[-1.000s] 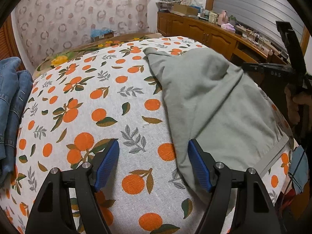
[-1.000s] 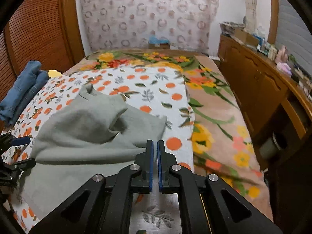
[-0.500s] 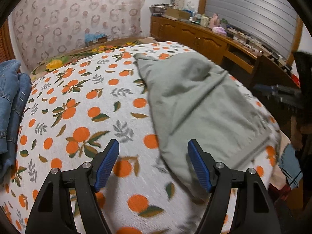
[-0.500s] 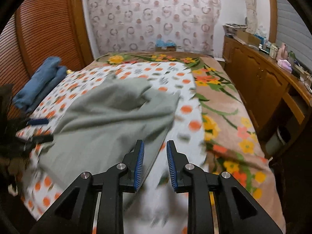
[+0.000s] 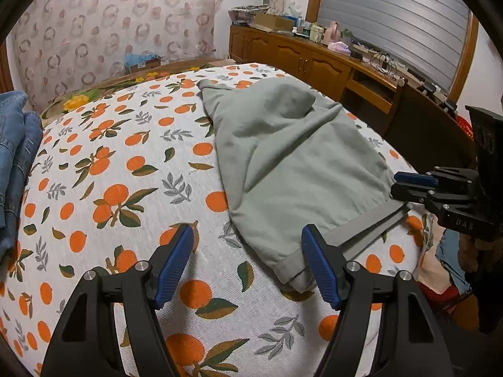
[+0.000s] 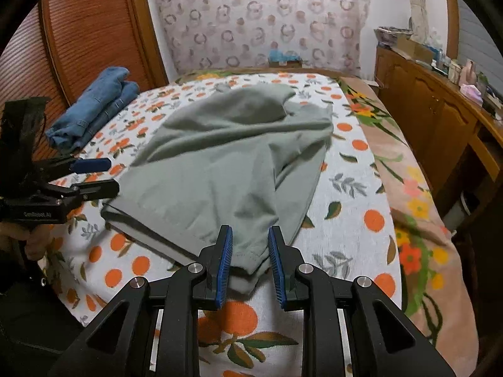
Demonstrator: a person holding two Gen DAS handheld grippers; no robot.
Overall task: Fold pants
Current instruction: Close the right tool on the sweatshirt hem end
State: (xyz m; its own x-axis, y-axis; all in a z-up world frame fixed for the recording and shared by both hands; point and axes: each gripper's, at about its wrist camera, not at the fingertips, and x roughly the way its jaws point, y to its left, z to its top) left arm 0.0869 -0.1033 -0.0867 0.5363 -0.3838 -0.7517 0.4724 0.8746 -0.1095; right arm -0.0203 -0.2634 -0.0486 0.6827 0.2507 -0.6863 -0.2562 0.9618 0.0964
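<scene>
Grey-green pants [image 5: 292, 163] lie crumpled on the orange-print bed sheet [image 5: 125, 163], their waistband [image 5: 361, 232] toward the near edge. My left gripper [image 5: 247, 231] is wide open and holds nothing; its right finger [image 5: 320, 267] sits at the waistband's left corner. In the right wrist view the pants [image 6: 226, 163] spread ahead. My right gripper [image 6: 250, 231] is open by a narrow gap, with the waistband's right corner [image 6: 248, 264] lying between and below its fingers, unpinched. Each gripper shows in the other's view: the right gripper [image 5: 395, 184] by the waistband's end and the left gripper [image 6: 111, 175] opposite.
Folded blue jeans [image 6: 94, 106] lie at the bed's left side by a wooden slatted door [image 6: 78, 37]. A floral blanket [image 6: 408, 188] covers the bed's right strip. A wooden cabinet [image 5: 314, 62] with clutter runs along the right wall. A hand [image 6: 34, 238] holds the left gripper.
The right gripper's jaws went from shut to a narrow gap and it swung left over the pants' near corner. The left gripper shifted, so the waistband corner now lies by its right finger.
</scene>
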